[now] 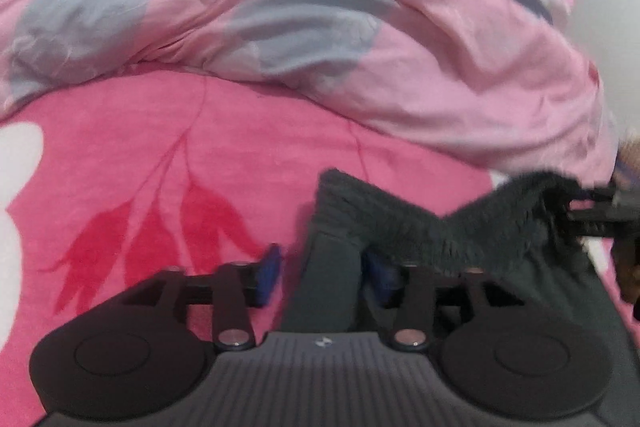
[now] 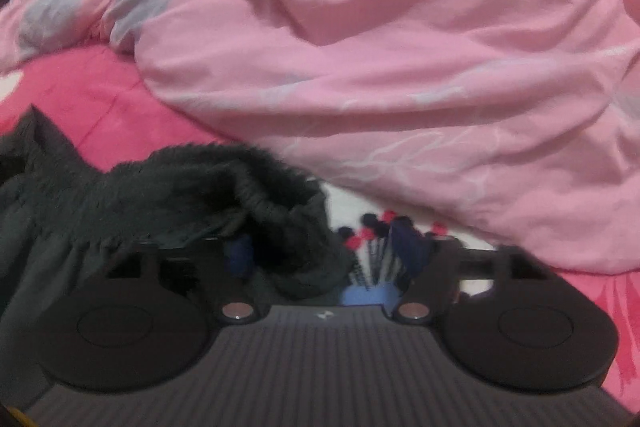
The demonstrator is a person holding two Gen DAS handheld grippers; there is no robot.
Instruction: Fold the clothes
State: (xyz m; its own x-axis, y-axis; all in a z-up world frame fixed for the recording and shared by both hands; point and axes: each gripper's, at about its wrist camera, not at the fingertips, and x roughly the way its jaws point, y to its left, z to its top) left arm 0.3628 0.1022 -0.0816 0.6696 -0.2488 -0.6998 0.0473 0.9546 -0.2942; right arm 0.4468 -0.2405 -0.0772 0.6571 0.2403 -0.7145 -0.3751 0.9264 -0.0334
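Note:
A dark grey garment point(image 1: 460, 235) with a fleecy lining lies on the bright pink bed sheet point(image 1: 200, 147). In the left wrist view my left gripper point(image 1: 324, 277) is shut on a strip of the garment's edge, which fills the gap between its blue pads. From there the fleecy waistband runs right to my right gripper point(image 1: 588, 213) at the frame edge. In the right wrist view my right gripper point(image 2: 324, 251) stands wide open. The bunched waistband point(image 2: 200, 195) lies over its left finger, and bare sheet shows beside its right finger.
A crumpled pink and grey duvet point(image 1: 360, 27) point(image 2: 400, 67) is heaped across the far side of the bed, just behind the garment. The sheet has red leaf prints point(image 1: 160, 235) and a white patch with small flowers point(image 2: 372, 227). A white wall point(image 1: 600, 27) shows at the right.

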